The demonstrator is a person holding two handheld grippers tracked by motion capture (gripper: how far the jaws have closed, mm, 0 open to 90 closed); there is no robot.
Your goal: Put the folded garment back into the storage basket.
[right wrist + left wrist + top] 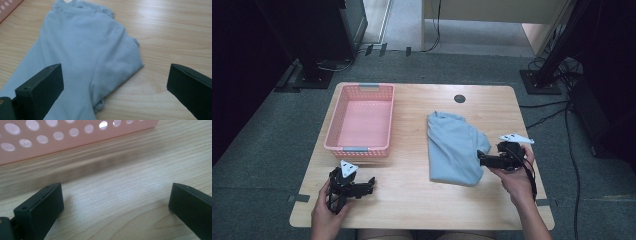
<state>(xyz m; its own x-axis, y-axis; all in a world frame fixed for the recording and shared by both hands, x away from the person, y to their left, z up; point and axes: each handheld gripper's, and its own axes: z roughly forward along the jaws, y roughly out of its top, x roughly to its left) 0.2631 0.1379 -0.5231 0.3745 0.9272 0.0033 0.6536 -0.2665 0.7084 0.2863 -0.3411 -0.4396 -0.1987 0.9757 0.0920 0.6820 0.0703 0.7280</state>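
Observation:
A light blue folded shirt (453,148) lies on the wooden table (412,195), right of centre. My right gripper (482,160) is at the shirt's right edge, open, with nothing between its jaws. In the right gripper view the shirt (85,52) spreads ahead of the jaws, its collar at the far end, and one jaw hovers over the cloth. A pink perforated basket (361,120) sits empty at the left. My left gripper (371,184) rests open near the front left of the table, below the basket. The left gripper view shows the basket's wall (62,137) just beyond bare wood.
A small dark round hole (459,98) marks the table's far edge. Dark stands and cables (557,107) sit on the carpet around the table. Bare wood lies between the basket and the shirt.

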